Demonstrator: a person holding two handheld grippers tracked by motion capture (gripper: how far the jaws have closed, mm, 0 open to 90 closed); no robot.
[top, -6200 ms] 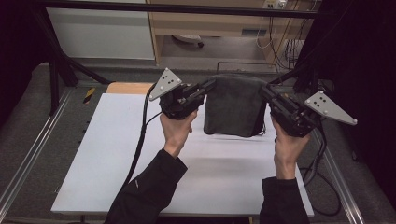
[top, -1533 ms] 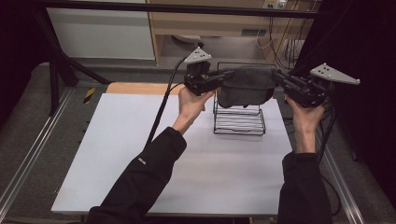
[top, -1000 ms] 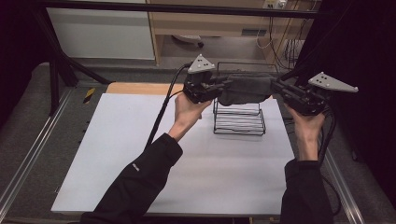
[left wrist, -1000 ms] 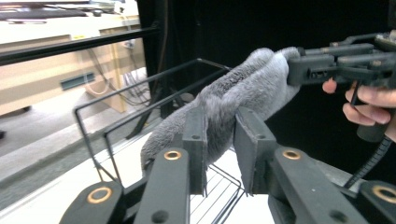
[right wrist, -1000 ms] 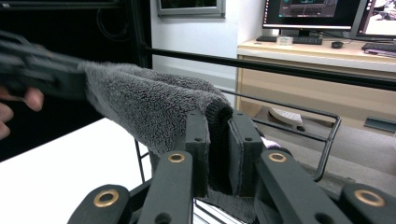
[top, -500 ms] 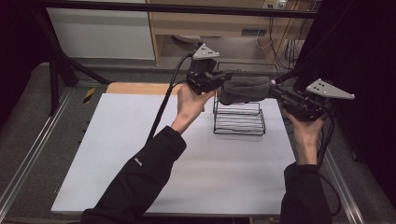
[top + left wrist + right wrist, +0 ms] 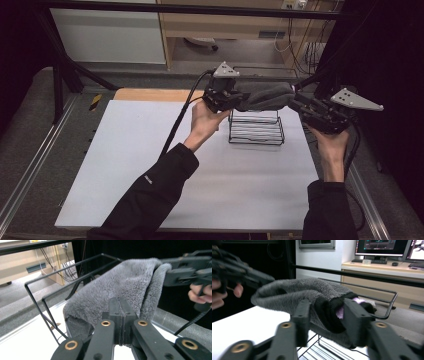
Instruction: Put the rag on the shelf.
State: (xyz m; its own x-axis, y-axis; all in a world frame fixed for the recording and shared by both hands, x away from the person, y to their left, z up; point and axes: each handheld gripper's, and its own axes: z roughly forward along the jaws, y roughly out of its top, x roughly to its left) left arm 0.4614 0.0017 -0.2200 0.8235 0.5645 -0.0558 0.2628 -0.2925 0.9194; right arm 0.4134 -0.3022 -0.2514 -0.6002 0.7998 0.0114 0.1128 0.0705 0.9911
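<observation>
Over the white bench (image 7: 150, 165), a black wire rack (image 7: 256, 127) stands; just above it a grey fleece cloth (image 7: 265, 95) hangs stretched. Left hand-held gripper (image 7: 119, 312) and right hand-held gripper (image 7: 325, 312) each pinch an end. Likely draping; lowering evenly comes next.

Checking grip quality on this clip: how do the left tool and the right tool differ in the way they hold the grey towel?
The left tool has its jaws pressed together on a thin edge of the grey towel; the right tool has its jaws parted around a thick bunched fold. In the high view the left tool sits a little higher than the right tool. Both hold the towel over the wire rack.
</observation>
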